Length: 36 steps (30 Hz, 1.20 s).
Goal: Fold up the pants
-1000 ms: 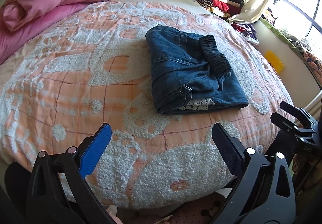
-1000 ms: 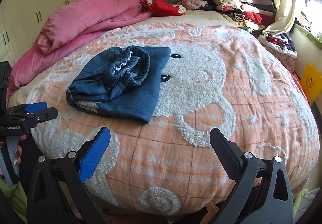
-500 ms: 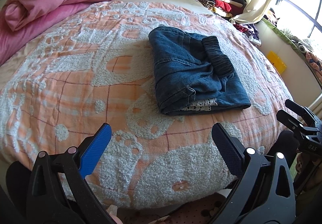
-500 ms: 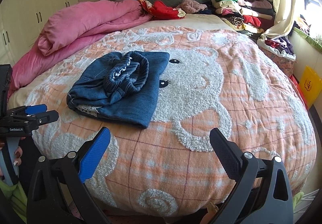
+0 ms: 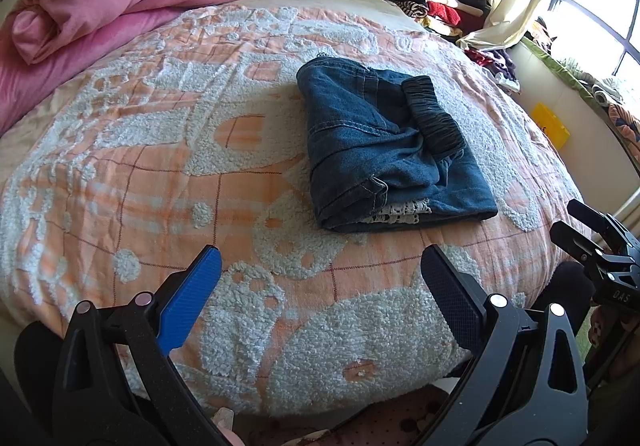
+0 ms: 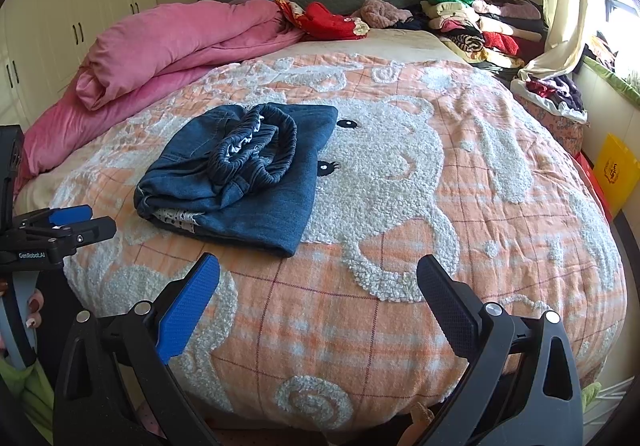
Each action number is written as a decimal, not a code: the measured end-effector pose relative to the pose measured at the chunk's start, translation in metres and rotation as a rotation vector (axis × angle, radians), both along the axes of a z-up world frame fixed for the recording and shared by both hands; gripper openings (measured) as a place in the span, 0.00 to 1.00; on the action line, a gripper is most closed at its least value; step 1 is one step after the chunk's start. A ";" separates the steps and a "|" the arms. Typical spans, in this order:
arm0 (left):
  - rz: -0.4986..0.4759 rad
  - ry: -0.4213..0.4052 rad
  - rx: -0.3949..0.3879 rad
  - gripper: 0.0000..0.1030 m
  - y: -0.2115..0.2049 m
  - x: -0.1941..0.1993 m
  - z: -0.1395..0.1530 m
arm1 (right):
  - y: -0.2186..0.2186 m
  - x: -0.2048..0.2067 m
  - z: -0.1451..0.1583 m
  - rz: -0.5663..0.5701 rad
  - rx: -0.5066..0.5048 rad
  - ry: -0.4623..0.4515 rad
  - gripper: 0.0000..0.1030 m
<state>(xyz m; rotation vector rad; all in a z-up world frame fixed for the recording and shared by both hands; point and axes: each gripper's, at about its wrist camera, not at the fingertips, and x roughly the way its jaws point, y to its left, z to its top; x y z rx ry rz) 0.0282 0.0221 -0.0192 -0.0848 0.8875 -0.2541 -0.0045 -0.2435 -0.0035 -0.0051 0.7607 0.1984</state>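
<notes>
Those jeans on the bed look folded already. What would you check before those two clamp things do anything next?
1. Both grippers free of cloth: ok. The left gripper and the right gripper are open, holding nothing.
2. Jeans lie as one bundle on the orange bedspread: ok.
3. Fold neat: not ok. The elastic waistband sits bunched on top, and white lace trim pokes out at the near edge.
4. Bundle away from the bed's edge: ok, bedspread shows on every side.
5. Nothing else touching the jeans: ok. The pink duvet and the stacked clothes lie apart.
6. Layers underneath flat: cannot tell, hidden.
</notes>
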 end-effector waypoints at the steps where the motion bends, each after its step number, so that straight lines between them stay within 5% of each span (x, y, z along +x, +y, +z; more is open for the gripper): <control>1: 0.001 0.000 0.000 0.91 0.000 0.000 0.000 | 0.000 0.000 0.000 0.001 -0.001 0.000 0.96; 36: 0.004 -0.001 0.001 0.91 0.000 0.000 0.002 | 0.000 -0.003 0.002 -0.016 -0.009 -0.006 0.96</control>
